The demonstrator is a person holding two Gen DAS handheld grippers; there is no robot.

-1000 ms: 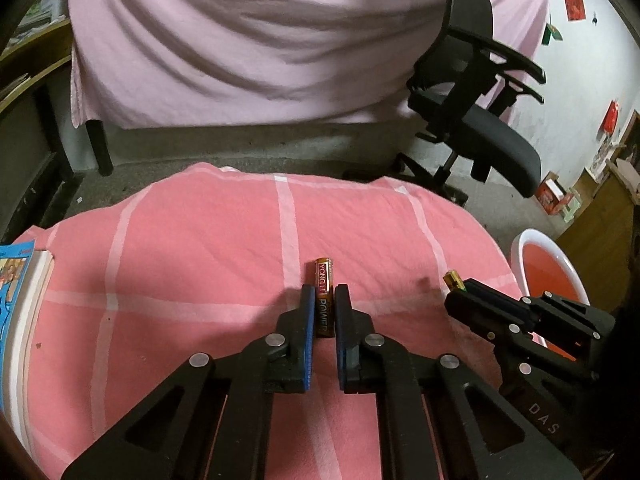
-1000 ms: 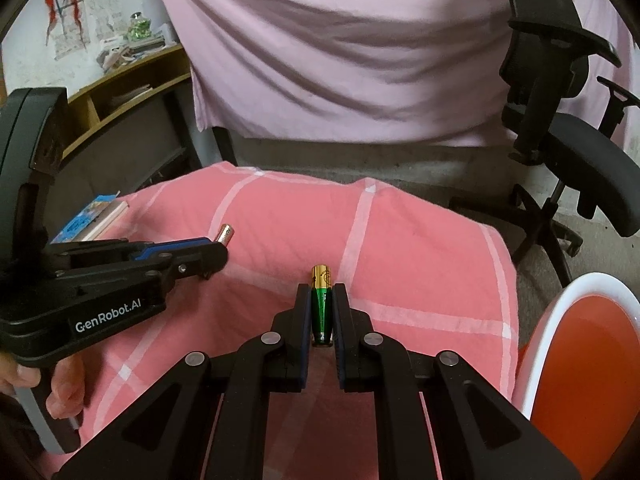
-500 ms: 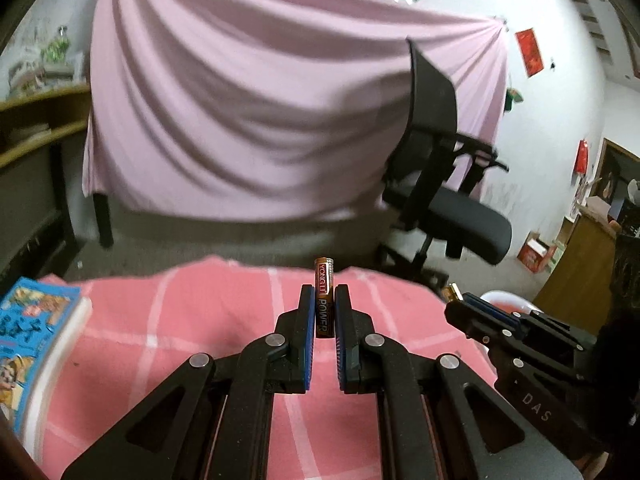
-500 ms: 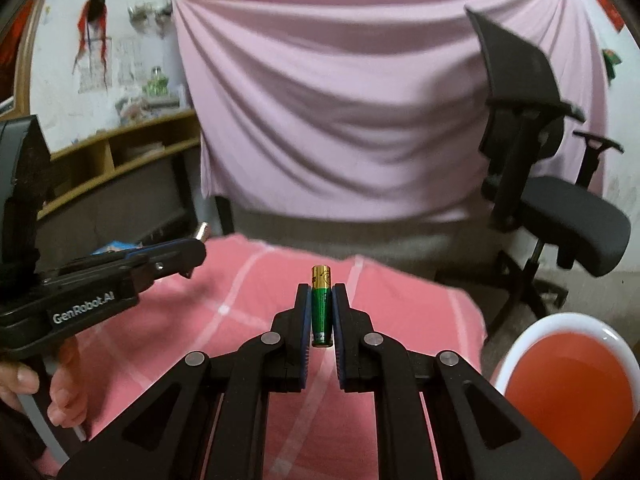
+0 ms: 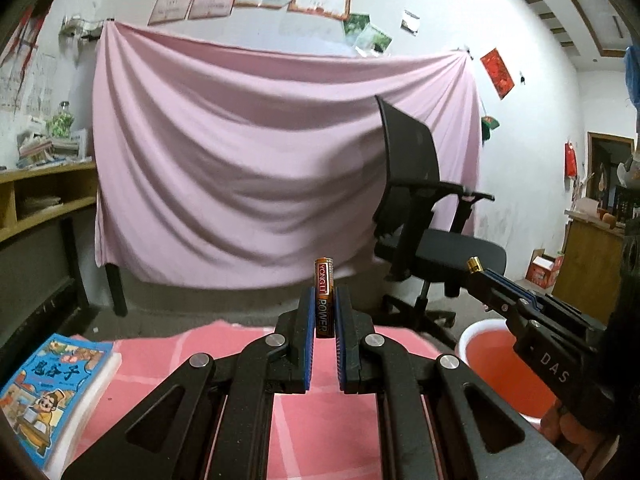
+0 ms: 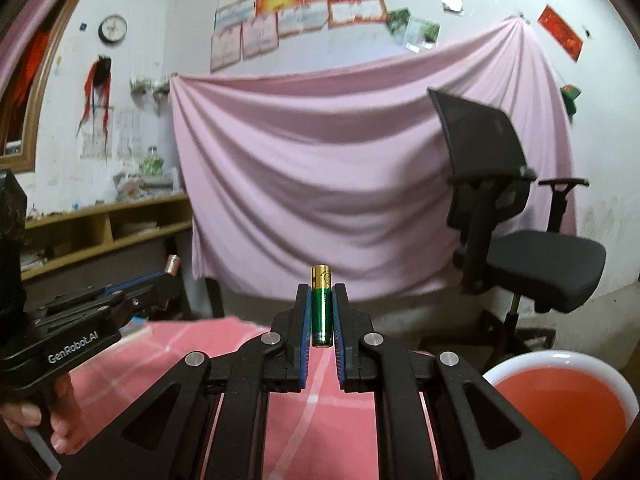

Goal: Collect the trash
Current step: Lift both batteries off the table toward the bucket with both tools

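The left tongs (image 5: 323, 320) are clamped on a brown battery (image 5: 323, 296), which is held upright between the blue pads, its top end standing clear above the fingertips. The words "YONGLI POWER" can be read along its side. The right tongs (image 6: 321, 316) are closed on a green battery (image 6: 322, 308) with a gold top, likewise gripped upright between the pads. Both pairs of tongs are seen raised above the bench (image 5: 328, 420), which is covered by a pink checked cloth. A white bin (image 6: 560, 404) with a red liner is seen low at the right of the bench, beside the right tongs; its rim is also caught in the left view (image 5: 480, 326). A blue picture book (image 5: 52, 388) is lying at the left edge of the bench. A black office chair (image 6: 516, 240) and a draped pink sheet (image 5: 260, 168) are seen behind, well apart from the tongs.
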